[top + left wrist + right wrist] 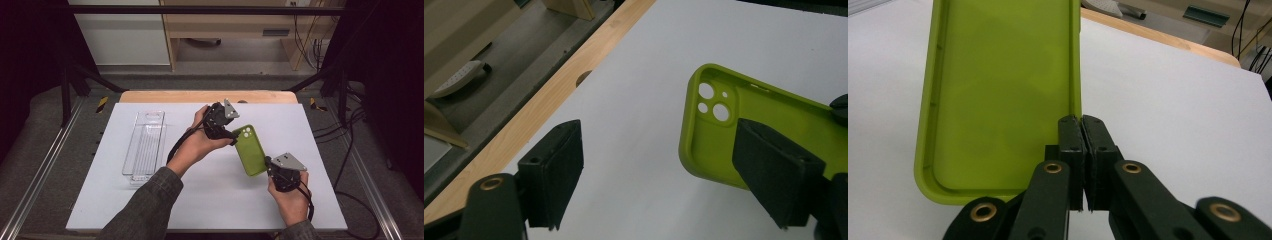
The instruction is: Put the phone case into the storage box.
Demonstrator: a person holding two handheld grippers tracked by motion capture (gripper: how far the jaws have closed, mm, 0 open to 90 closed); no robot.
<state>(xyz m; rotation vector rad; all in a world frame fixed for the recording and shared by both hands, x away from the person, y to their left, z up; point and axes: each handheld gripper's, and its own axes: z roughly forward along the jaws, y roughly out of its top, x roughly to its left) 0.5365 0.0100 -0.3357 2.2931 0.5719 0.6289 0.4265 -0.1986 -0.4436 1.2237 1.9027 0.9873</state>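
A white counter (165,200) carries a clear plastic tray (145,145) toward nine o'clock from its centre — a long, narrow, ribbed container lying with its length running away from the person, and nothing can be seen inside it. It sits well apart from both hands.

Just right of the counter's centre, a lime-green phone case (250,150) is held with its open inner side facing up, the camera cutout at its far end, toward twelve o'clock. The right claw (270,164) is closed on the case's long edge near its lower corner: in the right gripper view the two black jaws are pressed together on the case's thin side wall, with the case (998,95) stretching up and away from them. The right hand (290,197) holds that gripper at about five o'clock from the case.

The left claw (234,140) stands open at the case's far end, about eleven o'clock from the case's middle. In the left gripper view its jaws are spread wide; the one at right overlaps the case (774,125) below the camera cutout, the other hangs over bare white counter — whether either jaw touches the case cannot be told. The left hand (200,142) wraps the gripper body, its checked sleeve (145,210) coming in from the bottom edge.
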